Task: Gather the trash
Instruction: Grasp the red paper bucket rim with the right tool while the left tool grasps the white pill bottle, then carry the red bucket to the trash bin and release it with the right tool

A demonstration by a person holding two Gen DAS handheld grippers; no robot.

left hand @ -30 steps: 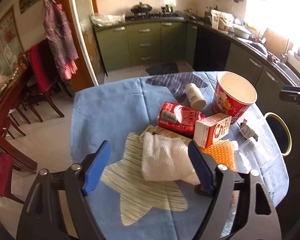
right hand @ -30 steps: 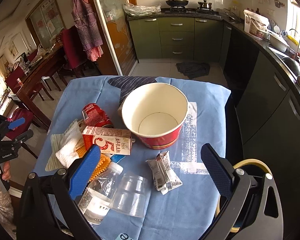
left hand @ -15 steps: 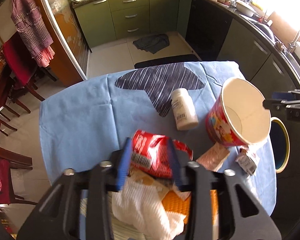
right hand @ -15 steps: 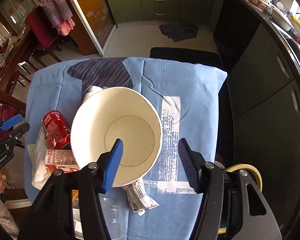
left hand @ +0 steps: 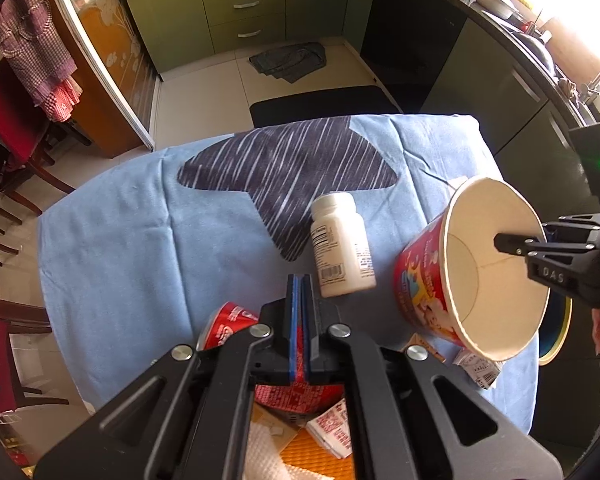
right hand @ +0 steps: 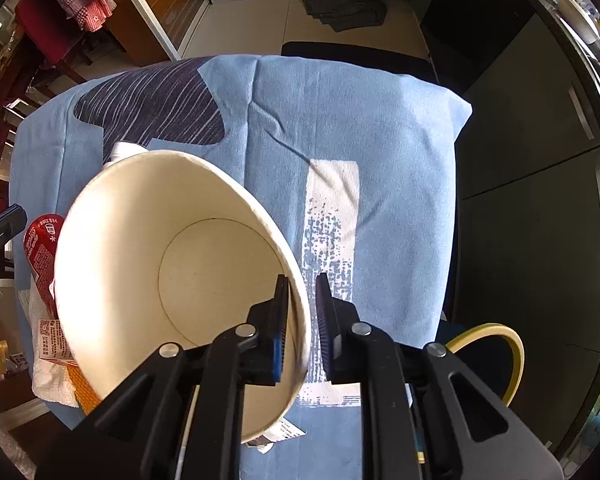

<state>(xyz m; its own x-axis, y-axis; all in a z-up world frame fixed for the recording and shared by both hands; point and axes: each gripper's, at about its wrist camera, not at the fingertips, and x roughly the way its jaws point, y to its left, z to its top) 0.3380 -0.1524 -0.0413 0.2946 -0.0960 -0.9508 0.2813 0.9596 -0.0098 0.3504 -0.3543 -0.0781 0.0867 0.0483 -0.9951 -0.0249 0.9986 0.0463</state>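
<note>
Pinching bucket (right hand: 148, 264) rim (can (left hand: 236, 322) half hidden).

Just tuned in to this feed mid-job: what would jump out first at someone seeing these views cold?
The big red paper bucket dominates: it tips on the blue tablecloth, its wall pinched at the rim by the right tool, whose jaws have just been closing. Left of it, the left tool has its jaws pressed together over a crushed red can; whether it grips the can is unclear. A white pill bottle lies between can and bucket.
</note>
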